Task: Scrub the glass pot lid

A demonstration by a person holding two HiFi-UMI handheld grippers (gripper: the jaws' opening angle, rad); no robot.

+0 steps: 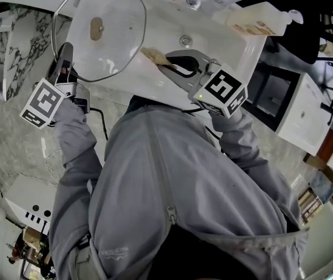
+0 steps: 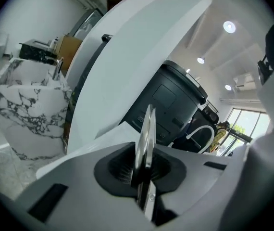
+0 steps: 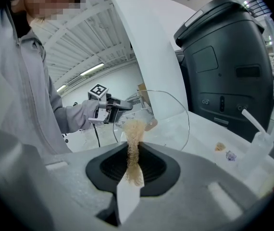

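**Desk:** Head view first. Where is the lid?

**Me:** I see the glass pot lid (image 1: 99, 31) raised and tilted over the left part of the white sink (image 1: 172, 22), its brown knob (image 1: 97, 28) facing the camera. My left gripper (image 1: 65, 51) has it by the rim at its left edge. My right gripper (image 1: 169, 63) carries a tan scrub pad (image 1: 153, 55) right at the lid's right rim. Touching or just apart, I cannot tell.

**Desk:** Any writing?

**Me:** Each marker cube (image 1: 44, 102) shows only black-and-white squares. The label on the white container (image 1: 254, 17) at the sink's far corner is too blurred to read.

**Desk:** Left gripper view?

**Me:** The lid's metal rim (image 2: 145, 134) stands edge-on between the fingers (image 2: 69, 186). They are almost together and clamped on it.

**Desk:** Right gripper view?

**Me:** The fingers (image 3: 214, 186) are pinched on the scrub pad (image 3: 134, 148), which stands upright out of them. Beyond it I see the lid (image 3: 173, 119), with the left gripper (image 3: 110, 105) on its far rim. A dark machine (image 3: 228, 57) stands behind, its markings too small to read.
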